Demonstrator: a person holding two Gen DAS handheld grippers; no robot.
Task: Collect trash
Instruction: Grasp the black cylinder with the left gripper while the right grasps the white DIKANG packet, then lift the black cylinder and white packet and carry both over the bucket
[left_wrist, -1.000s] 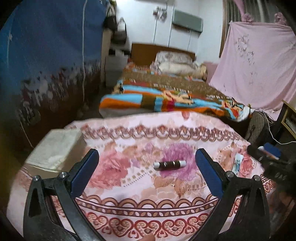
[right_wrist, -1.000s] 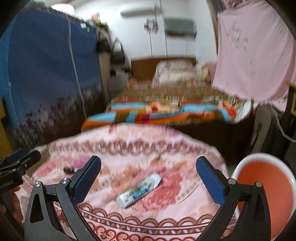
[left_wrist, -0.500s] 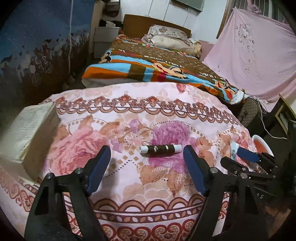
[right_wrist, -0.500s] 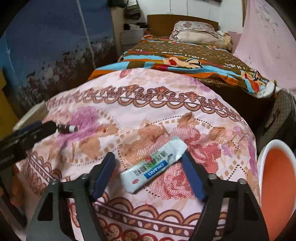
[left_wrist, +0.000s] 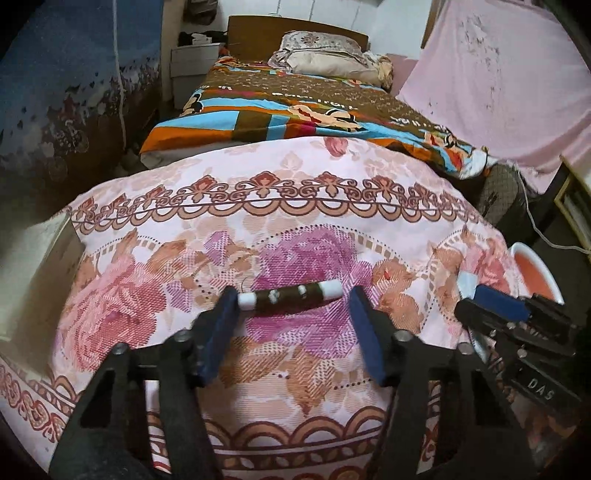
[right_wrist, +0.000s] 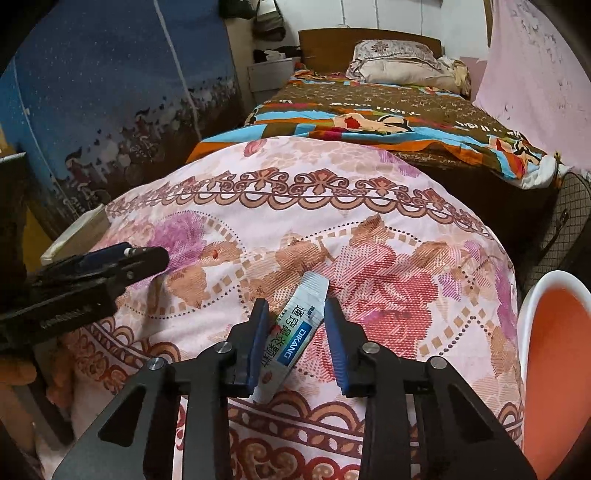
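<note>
My left hand-held gripper (left_wrist: 291, 314) is closing around the brown spool (left_wrist: 290, 293) lying on the floral cloth (left_wrist: 258, 206), pads not pressing yet. My right hand-held gripper (right_wrist: 293, 328) is closing on the white sachet (right_wrist: 295, 328); contact unclear.

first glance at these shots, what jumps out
The pink floral bedspread fills both views. On it, the left tongs are closing around a dark spool with white ends, and the right tongs are closing around a small white and blue DIKANG packet. An orange bin with a white rim stands off the cover's right edge.
</note>
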